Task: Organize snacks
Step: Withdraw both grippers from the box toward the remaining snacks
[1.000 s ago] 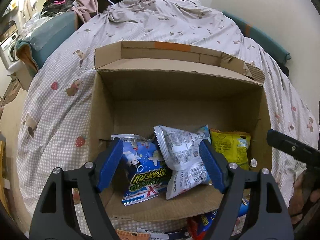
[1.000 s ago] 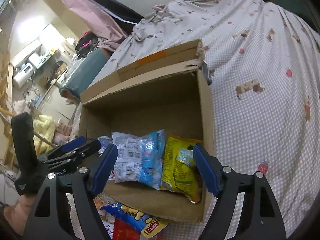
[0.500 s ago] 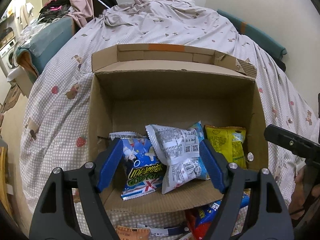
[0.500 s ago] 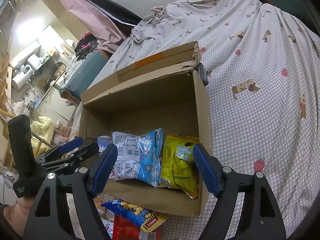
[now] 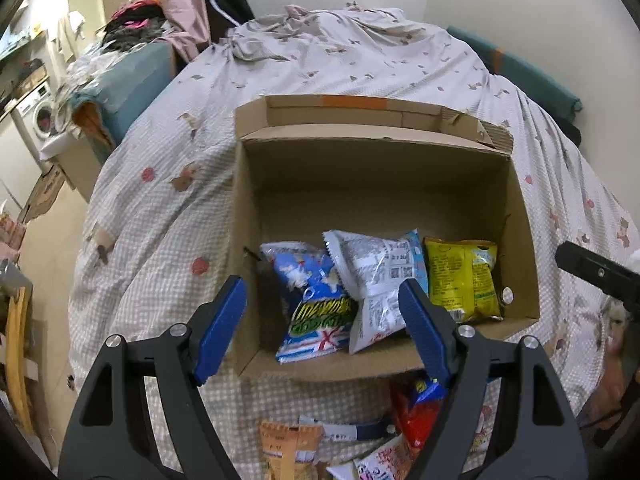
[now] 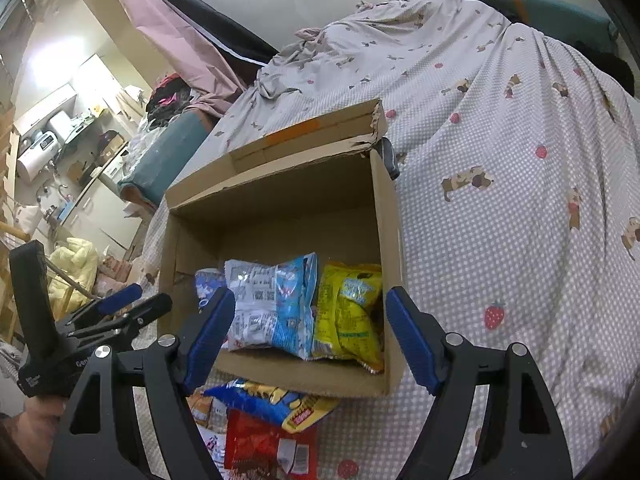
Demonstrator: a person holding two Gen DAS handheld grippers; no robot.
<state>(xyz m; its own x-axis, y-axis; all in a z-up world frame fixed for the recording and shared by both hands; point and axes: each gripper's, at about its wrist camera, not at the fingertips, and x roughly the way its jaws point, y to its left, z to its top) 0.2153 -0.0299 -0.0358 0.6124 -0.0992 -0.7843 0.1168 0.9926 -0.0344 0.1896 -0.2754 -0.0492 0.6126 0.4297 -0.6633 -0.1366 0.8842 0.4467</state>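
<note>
An open cardboard box lies on the bed. Inside are a blue snack bag, a silver-and-blue bag and a yellow bag. My left gripper is open and empty, held just in front of the box's near edge. My right gripper is open and empty, also in front of the box. Loose snacks lie on the bed before the box: a red bag, a blue-and-yellow bag and an orange packet.
The bed has a checked cover with strawberry and dog prints. A teal armchair stands left of the bed. The floor and a washing machine lie further left. A wall is behind the bed.
Both grippers have drawn back from the box and risen a little, so more loose snacks show in front of it. The jaws stay open.
</note>
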